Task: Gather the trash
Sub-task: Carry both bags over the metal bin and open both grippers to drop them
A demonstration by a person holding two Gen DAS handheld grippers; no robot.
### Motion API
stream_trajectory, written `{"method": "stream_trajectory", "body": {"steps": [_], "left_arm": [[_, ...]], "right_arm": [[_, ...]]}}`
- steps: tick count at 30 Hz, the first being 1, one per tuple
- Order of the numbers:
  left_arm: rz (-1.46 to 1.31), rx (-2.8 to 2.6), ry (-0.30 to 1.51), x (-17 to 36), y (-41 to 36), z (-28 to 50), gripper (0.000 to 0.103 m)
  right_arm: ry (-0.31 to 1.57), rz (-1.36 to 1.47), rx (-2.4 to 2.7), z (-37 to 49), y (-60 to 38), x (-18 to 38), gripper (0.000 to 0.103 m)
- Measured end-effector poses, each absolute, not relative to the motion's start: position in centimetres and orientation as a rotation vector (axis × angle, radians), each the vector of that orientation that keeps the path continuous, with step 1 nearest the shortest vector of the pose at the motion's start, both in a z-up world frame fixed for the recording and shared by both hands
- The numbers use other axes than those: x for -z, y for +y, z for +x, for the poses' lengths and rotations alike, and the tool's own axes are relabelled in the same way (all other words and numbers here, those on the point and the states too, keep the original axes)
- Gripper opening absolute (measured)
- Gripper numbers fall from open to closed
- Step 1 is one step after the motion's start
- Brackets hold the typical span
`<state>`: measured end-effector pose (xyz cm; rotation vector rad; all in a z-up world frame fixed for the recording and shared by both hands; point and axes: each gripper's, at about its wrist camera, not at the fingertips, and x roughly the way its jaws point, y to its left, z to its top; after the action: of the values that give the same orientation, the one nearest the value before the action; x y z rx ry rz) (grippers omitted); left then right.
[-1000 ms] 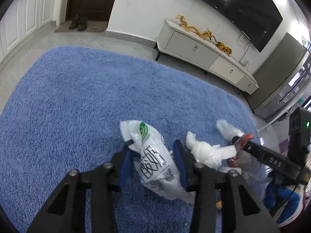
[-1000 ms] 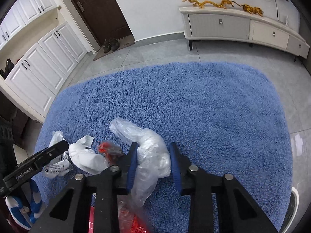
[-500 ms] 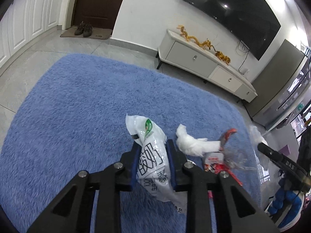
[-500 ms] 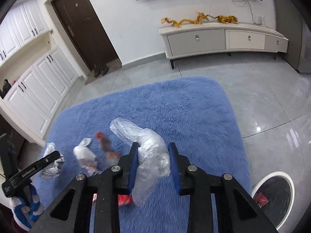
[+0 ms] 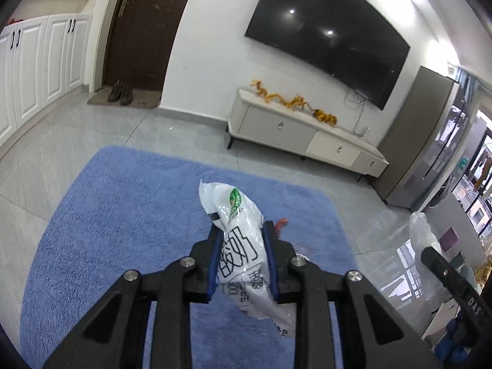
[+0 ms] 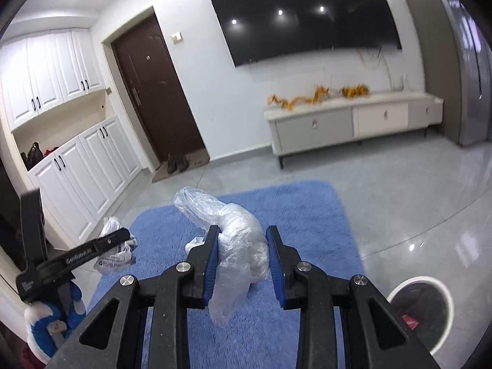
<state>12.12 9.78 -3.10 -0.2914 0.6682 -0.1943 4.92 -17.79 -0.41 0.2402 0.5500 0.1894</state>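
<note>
My left gripper [image 5: 243, 255] has its fingers clamped on the printed white wrapper [image 5: 238, 240], and my right gripper [image 6: 243, 261] pinches the clear crumpled bag [image 6: 236, 233], both lifted above the blue rug [image 6: 307, 212]. I judge this the carry step: next I must swing both to the round bin [image 6: 430, 304] just off the rug's near right corner and let go over it. A tissue [image 6: 193, 243] and something red [image 5: 281, 223] lie on the rug beyond my fingers.

A living room with white walls [image 6: 196, 61] and a glossy grey tiled floor [image 6: 415, 203], where a shaggy blue rug [image 5: 123, 209] lies in the middle. A large dark television [image 6: 301, 15] hangs above a low white media cabinet [image 6: 353, 123] topped with golden dragon ornaments [image 6: 307, 98]. A dark brown door [image 6: 153, 92] stands beside white panelled cupboards [image 6: 86, 166], with a pair of shoes [image 6: 176, 163] on the mat before it. Ceiling lights reflect as bright spots in the screen
</note>
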Motion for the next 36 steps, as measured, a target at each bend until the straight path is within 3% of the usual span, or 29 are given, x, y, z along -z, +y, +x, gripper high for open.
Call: {"method": "stream_trajectory", "body": {"steps": [15, 27, 36], "left_arm": [[-0.172, 0.262, 0.568, -0.8, 1.8, 7.7, 0.024], [-0.077, 0.264, 0.576, -0.2, -4.0, 7.2, 0.024], [0.059, 0.310, 0.528, -0.5, -12.8, 6.1, 0.024]], "right_arm": [[0.392, 0.124, -0.038, -2.3, -18.3, -2.6, 0.028], [0.344, 0.157, 0.076, -3.4, -22.5, -1.7, 0.028], [0.327, 0.182, 0.180, -4.0, -27.5, -0.4, 0.029]]}}
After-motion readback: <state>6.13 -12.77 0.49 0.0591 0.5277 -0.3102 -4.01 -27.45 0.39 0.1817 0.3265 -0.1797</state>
